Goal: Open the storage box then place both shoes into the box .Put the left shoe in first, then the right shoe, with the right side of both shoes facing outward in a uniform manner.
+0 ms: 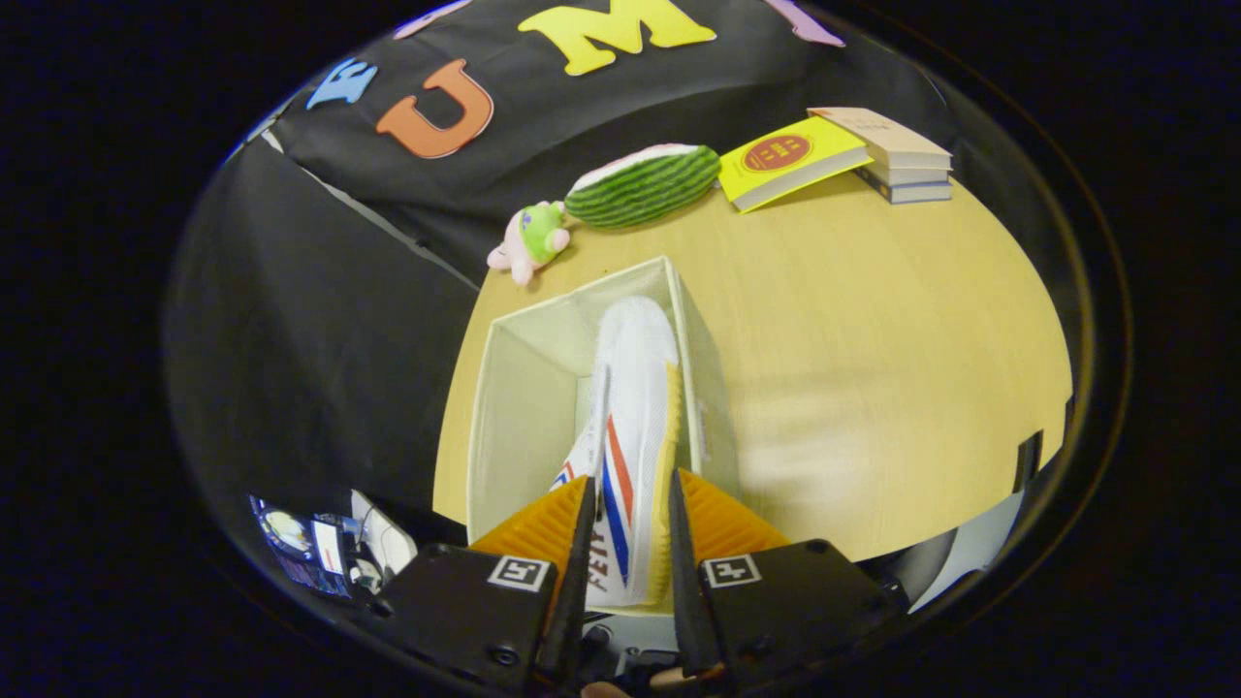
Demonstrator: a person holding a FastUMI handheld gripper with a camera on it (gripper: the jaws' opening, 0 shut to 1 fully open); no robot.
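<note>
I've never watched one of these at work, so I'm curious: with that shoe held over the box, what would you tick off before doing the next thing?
1. Lid off the pale fabric storage box: ok, the top is open.
2. Grip: ok, the tool has both fingers pressed on the white canvas shoe with red and blue stripes.
3. Shoe over the opening: ok, its toe points into the box, close along the wall nearer the books.
4. Room for a second shoe: ok, the space beside it looks free.
5. Which shoe this is, left or right: cannot tell.
6. Wooden tabletop around the box: ok, the plush watermelon slice and small green plush toy lie beyond it.
</note>
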